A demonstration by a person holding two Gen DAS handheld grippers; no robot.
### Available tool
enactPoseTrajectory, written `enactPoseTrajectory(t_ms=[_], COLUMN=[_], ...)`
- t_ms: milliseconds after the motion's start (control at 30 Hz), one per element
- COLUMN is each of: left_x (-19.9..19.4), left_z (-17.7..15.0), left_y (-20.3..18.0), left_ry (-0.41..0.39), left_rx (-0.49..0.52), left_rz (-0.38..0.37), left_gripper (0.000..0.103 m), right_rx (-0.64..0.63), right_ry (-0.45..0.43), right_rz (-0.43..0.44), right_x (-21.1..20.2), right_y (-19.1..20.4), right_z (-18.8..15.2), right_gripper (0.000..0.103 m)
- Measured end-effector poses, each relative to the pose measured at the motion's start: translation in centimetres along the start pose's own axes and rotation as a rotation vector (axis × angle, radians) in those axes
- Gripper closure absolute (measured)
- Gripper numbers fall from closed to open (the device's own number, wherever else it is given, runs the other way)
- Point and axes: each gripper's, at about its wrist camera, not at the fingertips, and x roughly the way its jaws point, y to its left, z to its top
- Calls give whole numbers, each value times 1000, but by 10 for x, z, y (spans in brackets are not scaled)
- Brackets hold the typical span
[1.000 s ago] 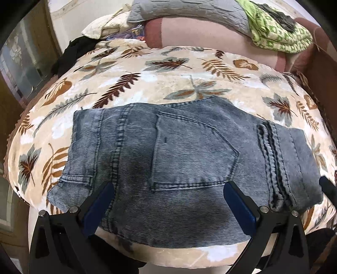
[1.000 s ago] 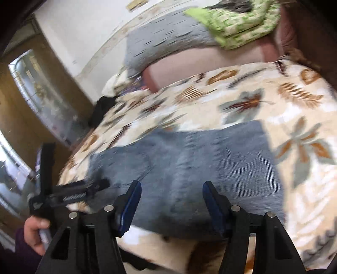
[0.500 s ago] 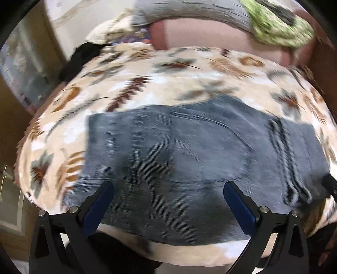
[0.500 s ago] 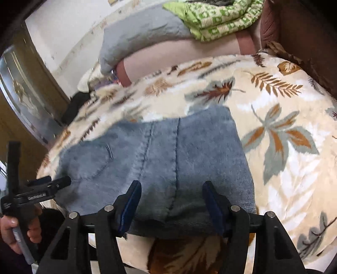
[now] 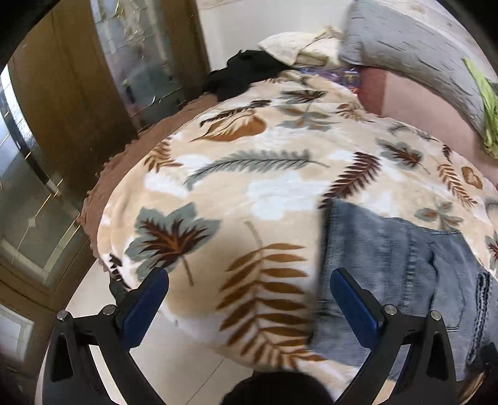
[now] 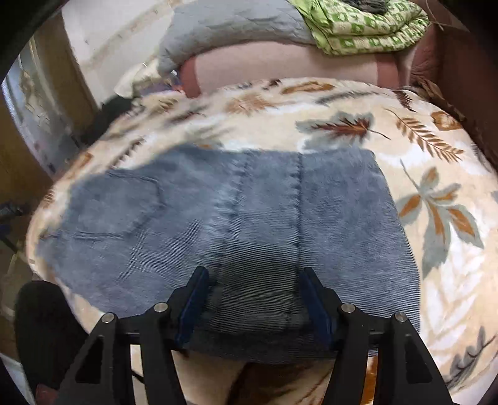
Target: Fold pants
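The folded pants (image 6: pixel 236 224) are lying flat on the blanket (image 6: pixel 435 193) covering the bed, near its front edge. The right tongs (image 6: pixel 253 299) are hanging over the pants' near edge, jaws apart, one on each side of a seam. The left tongs (image 5: pixel 249 299) are hovering wide apart over bare blanket, with the pants lying to their right. Behind the blanket, pillows (image 6: pixel 236 34) are piling against the wall, a folded quilt (image 6: pixel 367 28) resting on them. A wardrobe (image 5: pixel 62 102) is standing left of the bed.
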Motion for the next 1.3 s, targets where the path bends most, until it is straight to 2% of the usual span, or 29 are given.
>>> enactPoseTrajectory(t_ms=[167, 267, 567, 633, 833, 900, 1100, 1200, 1300], left_x=[18, 31, 44, 52, 61, 59, 71, 67, 58], left_z=[-9, -14, -27, -29, -37, -39, -45, -45, -43], left_y=[13, 14, 1, -6, -26, -33, -52, -65, -81], left_ry=[82, 147, 260, 316, 417, 430, 491, 465, 422], left_rx=[-43, -79, -100, -81, -54, -46, -27, 2, 61], left_rz=[-48, -110, -281, -303, -381, -411, -415, -431, -458], left_gripper=[0, 0, 0, 0, 0, 0, 0, 0, 15], right_rx=[8, 8, -89, -98, -47, -12, 50, 51, 12], right_ry=[-117, -111, -92, -92, -101, -105, -124, -118, -96], right_rz=[93, 143, 150, 150, 145, 151, 186, 192, 217], right_x=[-26, -25, -15, -14, -15, -15, -19, -14, -2], right_y=[4, 12, 38, 39, 29, 22, 10, 12, 26], right_z=[2, 4, -2, -3, 1, 3, 7, 12, 23], right_gripper=[39, 39, 39, 39, 39, 39, 39, 39, 40])
